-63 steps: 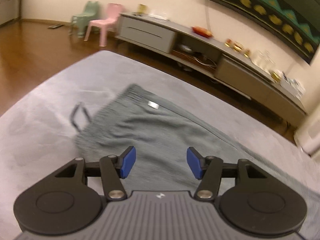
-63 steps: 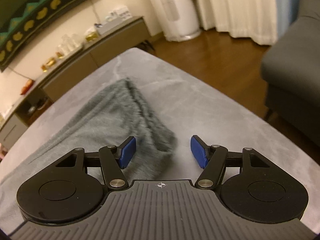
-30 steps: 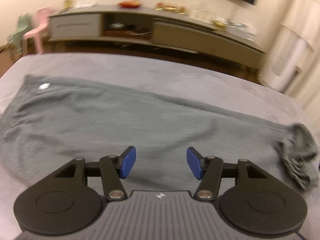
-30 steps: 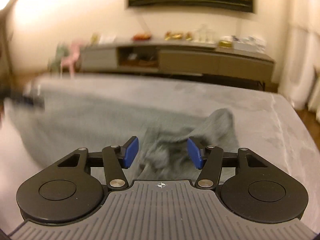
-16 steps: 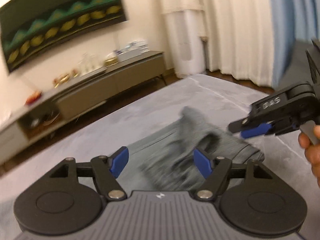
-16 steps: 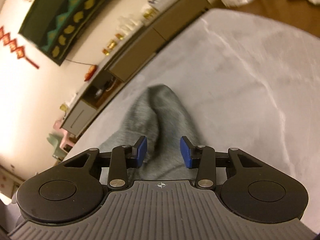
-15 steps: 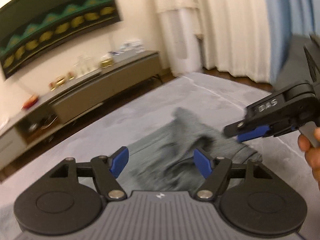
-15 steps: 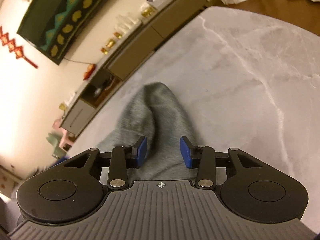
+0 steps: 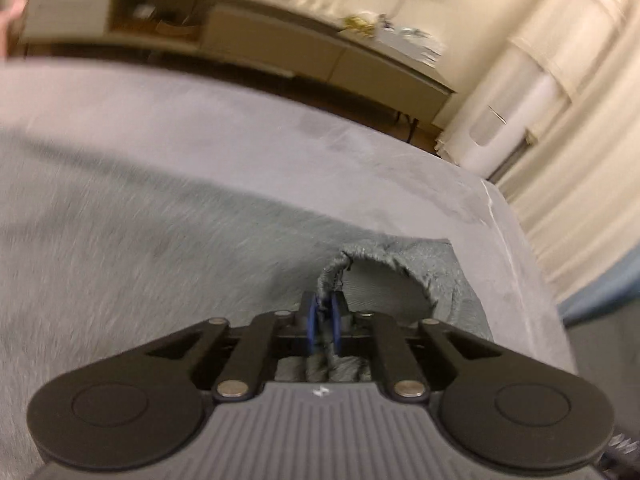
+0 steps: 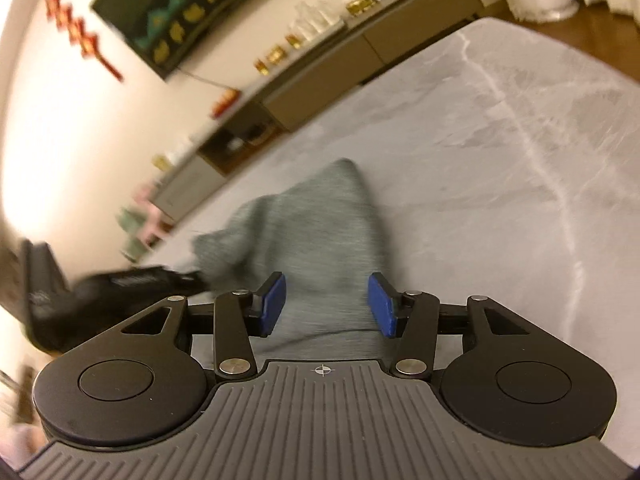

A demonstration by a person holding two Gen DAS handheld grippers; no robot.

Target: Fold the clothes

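Grey trousers [image 9: 168, 240] on grey bed [image 9: 240, 128]; left gripper [image 9: 324, 322] closing, pinching cuff [image 9: 384, 264]; right gripper [image 10: 326, 305] opening, unclamped astride fabric.

Trousers [image 9: 168, 240]: grey heathered knit cloth, ribbed cuff [image 9: 384, 264]. Cover [image 10: 520, 152]: matt, suede-like grey cloth. Floor [image 10: 600, 28], upper right: glossy wood.

Pretty clearly somebody's living room at home. There's a long low media cabinet [image 10: 320, 68] along the wall with knick-knacks on top, a big dark screen [image 10: 192, 4] mounted above it, red decorations [image 10: 80, 36] on the wall, cream curtains [image 9: 580, 120], wood flooring [image 10: 600, 24] and little kids' chairs [image 10: 140, 224].
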